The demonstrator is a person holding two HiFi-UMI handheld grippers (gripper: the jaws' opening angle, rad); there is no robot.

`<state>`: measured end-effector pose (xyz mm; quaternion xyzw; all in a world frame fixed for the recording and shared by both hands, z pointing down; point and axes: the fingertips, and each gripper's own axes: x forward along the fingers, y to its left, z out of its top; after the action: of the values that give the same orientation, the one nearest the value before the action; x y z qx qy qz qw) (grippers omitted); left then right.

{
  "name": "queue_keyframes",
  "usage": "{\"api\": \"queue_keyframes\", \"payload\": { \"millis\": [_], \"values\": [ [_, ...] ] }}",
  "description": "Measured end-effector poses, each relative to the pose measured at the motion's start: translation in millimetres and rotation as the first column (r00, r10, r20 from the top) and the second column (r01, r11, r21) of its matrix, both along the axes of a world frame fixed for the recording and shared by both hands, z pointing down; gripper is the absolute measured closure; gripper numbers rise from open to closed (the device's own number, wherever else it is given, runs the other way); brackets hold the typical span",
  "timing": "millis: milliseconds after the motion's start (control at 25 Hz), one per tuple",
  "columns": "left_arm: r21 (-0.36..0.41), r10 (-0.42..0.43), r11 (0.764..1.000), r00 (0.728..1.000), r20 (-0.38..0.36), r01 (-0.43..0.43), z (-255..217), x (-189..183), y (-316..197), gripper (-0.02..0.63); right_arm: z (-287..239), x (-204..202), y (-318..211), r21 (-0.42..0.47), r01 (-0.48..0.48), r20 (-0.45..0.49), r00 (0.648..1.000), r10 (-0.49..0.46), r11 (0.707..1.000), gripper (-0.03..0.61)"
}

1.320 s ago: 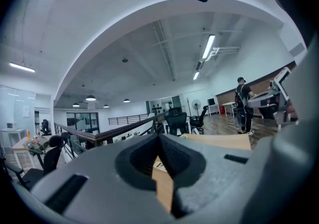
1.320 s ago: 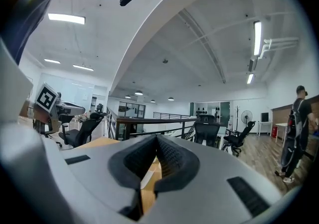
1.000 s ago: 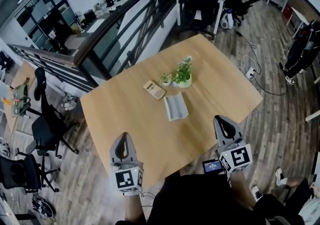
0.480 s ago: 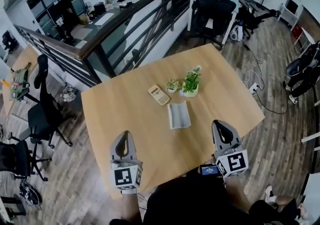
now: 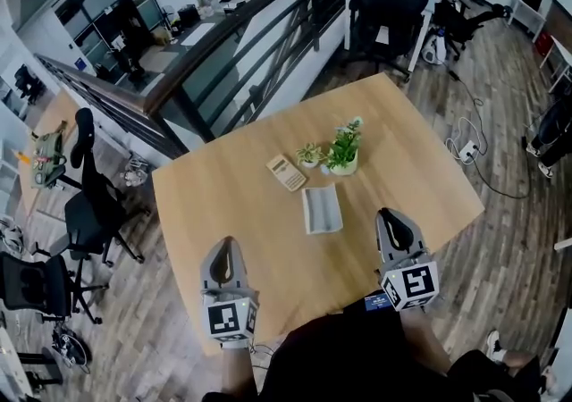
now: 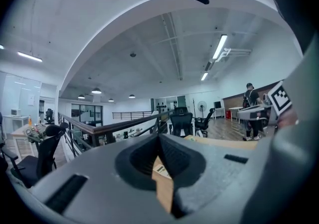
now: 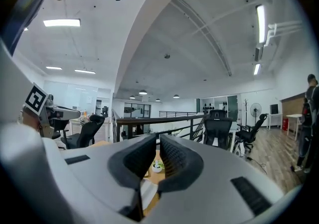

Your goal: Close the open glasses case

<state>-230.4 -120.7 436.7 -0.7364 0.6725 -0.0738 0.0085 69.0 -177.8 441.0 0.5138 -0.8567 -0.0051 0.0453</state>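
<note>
The open glasses case (image 5: pixel 322 209), pale grey, lies flat near the middle of the wooden table (image 5: pixel 223 204). My left gripper (image 5: pixel 223 247) hovers over the table's near edge, to the left of the case and well short of it, jaws together and empty. My right gripper (image 5: pixel 391 215) is near the front right edge, a short way right of the case, also shut and empty. In the right gripper view the case (image 7: pixel 147 188) shows low between the shut jaws (image 7: pixel 158 138). In the left gripper view the jaws (image 6: pixel 159 138) meet at their tips.
A beige calculator (image 5: pixel 287 172) lies just behind the case, and shows too in the left gripper view (image 6: pixel 160 169). Two small potted plants (image 5: pixel 344 148) (image 5: pixel 310 155) stand behind it. Black office chairs (image 5: pixel 386 7) stand beyond the table's far side, with a railing (image 5: pixel 223 61) at the left.
The right gripper has come closer to the case, and the left has edged forward a little. Both stay shut. The case has not moved.
</note>
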Motion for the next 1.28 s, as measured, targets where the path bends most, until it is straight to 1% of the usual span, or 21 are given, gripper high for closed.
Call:
{"api": "queue_keyframes", "payload": {
  "millis": [120, 160, 200, 240, 400, 520, 600, 680, 760, 800, 880, 960, 1040, 1080, 1160, 1280],
  "values": [
    [-0.012, 0.002, 1.000, 1.000, -0.001, -0.002, 5.2, 2.9, 0.1, 0.614, 11.8, 3.7, -2.8, -0.034, -0.007, 0.032, 0.999, 0.008, 0.999, 0.560],
    [-0.016, 0.002, 1.000, 1.000, 0.000, -0.002, 6.4, 3.5, 0.4, 0.614, 15.4, 4.0, -4.1, -0.050, -0.004, 0.046, 0.999, 0.006, 0.999, 0.515],
    [-0.019, 0.003, 1.000, 1.000, 0.002, -0.003, 7.0, 4.0, 0.8, 0.614, 18.9, 3.9, -5.7, -0.068, 0.000, 0.061, 0.998, 0.004, 0.998, 0.411],
    [-0.022, 0.004, 1.000, 1.000, 0.004, -0.004, 7.4, 4.5, 1.6, 0.614, 22.5, 3.7, -7.6, -0.084, 0.003, 0.073, 0.997, 0.003, 0.996, 0.396],
    [-0.045, 0.002, 0.999, 1.000, 0.004, -0.002, 13.2, 3.1, 7.0, 0.614, 43.5, 0.0, -19.9, -0.130, 0.007, 0.099, 0.995, 0.006, 0.991, 0.396],
    [-0.070, -0.014, 0.997, 1.000, 0.009, 0.015, 18.3, -2.4, 15.1, 0.614, 72.4, -7.1, -36.3, -0.181, 0.010, 0.109, 0.994, 0.009, 0.983, 0.397],
    [-0.087, -0.028, 0.996, 0.999, 0.018, 0.030, 20.8, -7.2, 22.0, 0.614, 97.8, -13.0, -50.3, -0.232, 0.010, 0.123, 0.992, 0.019, 0.973, 0.397],
    [-0.105, -0.039, 0.994, 0.999, 0.032, 0.043, 21.1, -12.9, 28.1, 0.614, 126.2, -21.0, -66.2, -0.293, 0.012, 0.140, 0.990, 0.031, 0.956, 0.397],
    [-0.126, -0.061, 0.990, 0.997, 0.038, 0.066, 22.1, -17.5, 34.9, 0.614, 158.2, -29.0, -81.7, -0.365, 0.018, 0.149, 0.988, 0.039, 0.931, 0.397],
    [-0.137, -0.078, 0.987, 0.996, 0.034, 0.082, 24.6, -18.2, 40.1, 0.614, 176.8, -30.9, -88.3, -0.408, 0.022, 0.154, 0.987, 0.045, 0.913, 0.397],
    [-0.160, -0.106, 0.981, 0.994, 0.033, 0.109, 32.3, -20.3, 51.9, 0.614, 217.8, -34.6, -99.0, -0.499, 0.022, 0.173, 0.982, 0.074, 0.867, 0.397],
    [-0.182, -0.122, 0.975, 0.992, 0.044, 0.128, 38.3, -25.8, 62.2, 0.614, 257.6, -42.0, -103.6, -0.581, 0.019, 0.202, 0.972, 0.121, 0.813, 0.397],
    [-0.194, -0.138, 0.970, 0.989, 0.051, 0.145, 40.2, -31.0, 70.7, 0.614, 288.3, -48.8, -102.8, -0.646, 0.017, 0.221, 0.961, 0.165, 0.763, 0.397],
    [-0.197, -0.144, 0.968, 0.988, 0.055, 0.152, 40.5, -32.9, 74.4, 0.614, 299.4, -51.4, -101.6, -0.669, 0.017, 0.225, 0.957, 0.181, 0.743, 0.397],
    [-0.202, -0.148, 0.966, 0.987, 0.068, 0.159, 42.2, -35.9, 80.7, 0.614, 315.2, -55.8, -99.3, -0.698, 0.018, 0.230, 0.952, 0.200, 0.716, 0.396],
    [-0.209, -0.161, 0.963, 0.984, 0.074, 0.173, 44.0, -40.2, 87.5, 0.614, 326.4, -59.2, -98.2, -0.714, 0.017, 0.232, 0.949, 0.214, 0.700, 0.397]
  ]
}}
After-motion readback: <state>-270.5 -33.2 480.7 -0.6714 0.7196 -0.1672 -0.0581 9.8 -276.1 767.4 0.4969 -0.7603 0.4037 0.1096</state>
